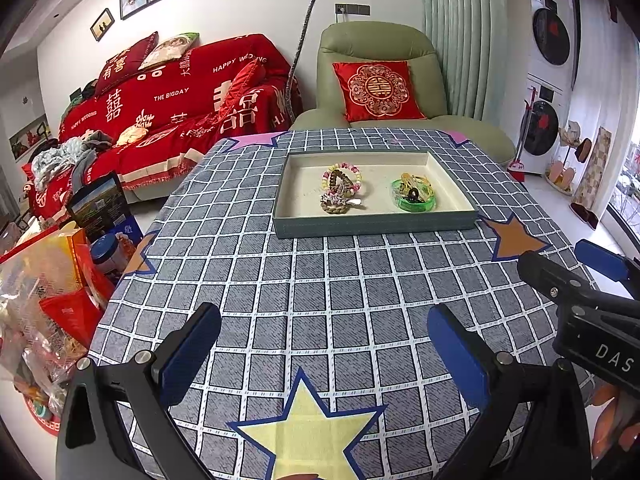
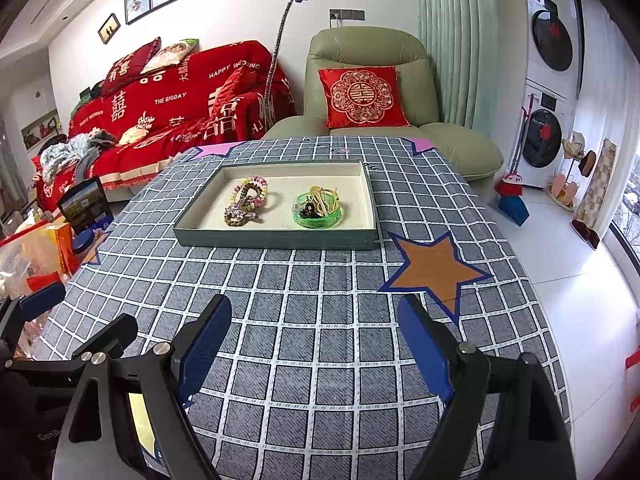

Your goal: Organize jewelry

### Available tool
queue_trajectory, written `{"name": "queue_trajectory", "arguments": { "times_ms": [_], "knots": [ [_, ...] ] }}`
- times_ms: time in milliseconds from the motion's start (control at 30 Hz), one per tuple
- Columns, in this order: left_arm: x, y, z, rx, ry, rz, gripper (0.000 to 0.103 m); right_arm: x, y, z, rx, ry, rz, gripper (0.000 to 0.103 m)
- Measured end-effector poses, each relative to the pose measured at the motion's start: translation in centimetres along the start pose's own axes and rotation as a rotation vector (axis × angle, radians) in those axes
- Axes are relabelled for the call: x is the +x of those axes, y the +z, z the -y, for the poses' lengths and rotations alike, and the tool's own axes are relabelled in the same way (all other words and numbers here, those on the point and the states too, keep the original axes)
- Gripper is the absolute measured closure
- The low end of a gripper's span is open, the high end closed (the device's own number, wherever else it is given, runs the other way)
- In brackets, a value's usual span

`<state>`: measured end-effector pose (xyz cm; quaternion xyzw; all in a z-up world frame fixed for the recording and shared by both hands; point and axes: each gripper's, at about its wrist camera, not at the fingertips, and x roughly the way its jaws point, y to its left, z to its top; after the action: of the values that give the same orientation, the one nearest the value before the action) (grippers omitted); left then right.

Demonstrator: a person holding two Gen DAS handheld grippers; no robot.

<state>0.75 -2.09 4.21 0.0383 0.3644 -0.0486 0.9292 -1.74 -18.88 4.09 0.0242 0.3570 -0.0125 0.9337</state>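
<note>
A shallow grey-green tray (image 1: 376,225) (image 2: 276,240) with a cream lining sits at the far middle of the table. In it lie a pile of bead bracelets (image 1: 341,188) (image 2: 247,200) on the left and a green round dish (image 1: 413,197) (image 2: 318,209) holding hair clips and small pieces on the right. My left gripper (image 1: 324,344) is open and empty, low over the near table. My right gripper (image 2: 316,340) is open and empty too, well short of the tray; it also shows at the right edge of the left wrist view (image 1: 576,280).
The table carries a grey checked cloth (image 1: 320,280) (image 2: 320,280) with star patches. Bags and boxes (image 1: 52,280) crowd the floor to the left. A red-covered sofa (image 1: 172,96) and a green armchair (image 1: 380,80) stand behind. Washing machines (image 1: 548,92) are at the far right.
</note>
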Motion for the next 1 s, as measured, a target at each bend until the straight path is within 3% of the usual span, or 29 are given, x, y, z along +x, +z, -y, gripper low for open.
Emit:
{"name": "queue_trajectory", "arguments": {
  "times_ms": [1000],
  "knots": [
    [0.16,-0.08,0.17,-0.002,-0.003,-0.006,0.000,-0.07,0.54,0.62,0.012,0.000,0.006,0.016]
  ]
}}
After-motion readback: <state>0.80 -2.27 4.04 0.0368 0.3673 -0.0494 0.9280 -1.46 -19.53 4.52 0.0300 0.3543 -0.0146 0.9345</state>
